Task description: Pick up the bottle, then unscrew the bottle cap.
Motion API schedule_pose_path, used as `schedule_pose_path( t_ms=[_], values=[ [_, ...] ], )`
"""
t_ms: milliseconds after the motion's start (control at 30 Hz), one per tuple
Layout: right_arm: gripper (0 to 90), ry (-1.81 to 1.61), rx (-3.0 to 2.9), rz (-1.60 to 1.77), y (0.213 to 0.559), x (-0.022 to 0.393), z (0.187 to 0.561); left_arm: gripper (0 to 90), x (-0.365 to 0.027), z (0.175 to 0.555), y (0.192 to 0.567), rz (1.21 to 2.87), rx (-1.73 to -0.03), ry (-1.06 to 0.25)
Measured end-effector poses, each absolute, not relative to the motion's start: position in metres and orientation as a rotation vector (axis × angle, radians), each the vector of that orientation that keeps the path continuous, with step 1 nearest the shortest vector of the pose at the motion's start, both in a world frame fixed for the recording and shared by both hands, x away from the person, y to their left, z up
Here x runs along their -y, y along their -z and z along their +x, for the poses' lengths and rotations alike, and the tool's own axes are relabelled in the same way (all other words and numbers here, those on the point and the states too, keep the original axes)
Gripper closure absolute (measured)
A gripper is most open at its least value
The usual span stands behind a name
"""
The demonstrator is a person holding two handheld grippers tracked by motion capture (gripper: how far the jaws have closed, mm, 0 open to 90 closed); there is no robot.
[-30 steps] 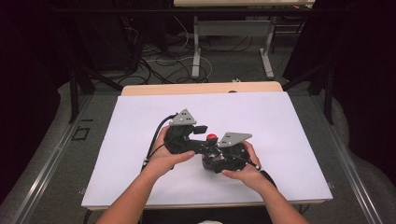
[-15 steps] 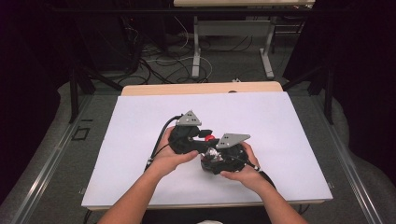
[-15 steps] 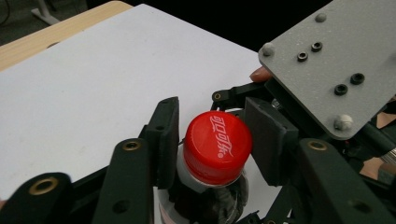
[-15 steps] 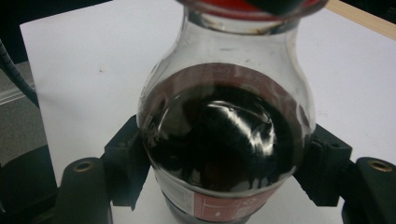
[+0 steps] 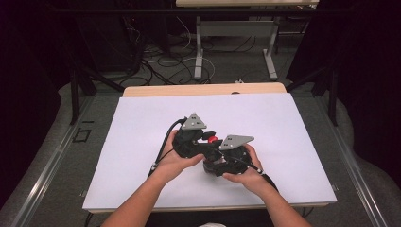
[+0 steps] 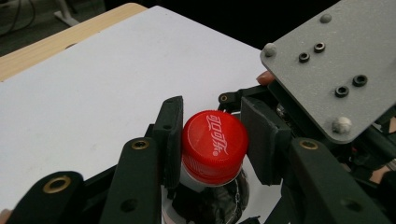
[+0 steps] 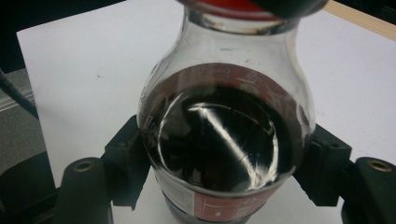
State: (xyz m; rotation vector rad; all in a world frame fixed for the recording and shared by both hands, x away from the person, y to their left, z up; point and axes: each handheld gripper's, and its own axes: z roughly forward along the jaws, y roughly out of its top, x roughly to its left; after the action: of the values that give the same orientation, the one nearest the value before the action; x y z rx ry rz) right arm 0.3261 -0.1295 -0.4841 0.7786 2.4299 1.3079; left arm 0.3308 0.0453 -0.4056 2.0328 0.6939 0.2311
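A cola bottle (image 7: 226, 140) with dark drink and a red cap (image 6: 214, 145) stands between my two grippers at the middle front of the white table (image 5: 142, 123). My right gripper (image 7: 226, 175) is shut on the bottle's round body, one pad (image 7: 123, 161) on each side. My left gripper (image 6: 212, 140) has just been closing its jaws, and its pads (image 6: 173, 135) now press on the red cap between them. In the high view the left gripper (image 5: 201, 140) and right gripper (image 5: 222, 161) meet over the cap (image 5: 213, 139), each in a hand.
The right gripper's grey plate (image 6: 336, 70) hangs close by the cap. A black cable (image 5: 163, 146) trails from the left gripper toward the person. A wooden strip (image 5: 203, 89) edges the table's far side, with table legs and floor cables beyond.
The left gripper has edged right, onto the red cap, which it now partly covers. The right hand and the bottle have kept still.
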Motion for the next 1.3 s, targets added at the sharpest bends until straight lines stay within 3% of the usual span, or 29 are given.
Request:
schedule_pose_path(
  t_ms=[367,833,1000,1100,1300],
  values=[
    [29.8,-1.278,-2.396,0.847,0.482,0.129,0.326,61.1,-0.033,0.324,0.405,1.99,-0.839,-0.322],
    [29.7,-1.329,-2.454,0.803,0.482,0.128,0.325,50.0,-0.053,0.33,0.396,2.025,-0.717,-0.169],
    [29.7,-1.333,-2.469,0.779,0.481,0.129,0.324,52.0,-0.06,0.334,0.397,2.082,-0.655,-0.119],
    [29.7,-1.334,-2.479,0.772,0.481,0.127,0.323,59.4,-0.059,0.336,0.401,2.061,-0.627,-0.095],
    [29.8,-1.311,-2.471,0.8,0.482,0.128,0.322,60.9,-0.056,0.331,0.403,2.055,-0.652,-0.158]
  ],
)
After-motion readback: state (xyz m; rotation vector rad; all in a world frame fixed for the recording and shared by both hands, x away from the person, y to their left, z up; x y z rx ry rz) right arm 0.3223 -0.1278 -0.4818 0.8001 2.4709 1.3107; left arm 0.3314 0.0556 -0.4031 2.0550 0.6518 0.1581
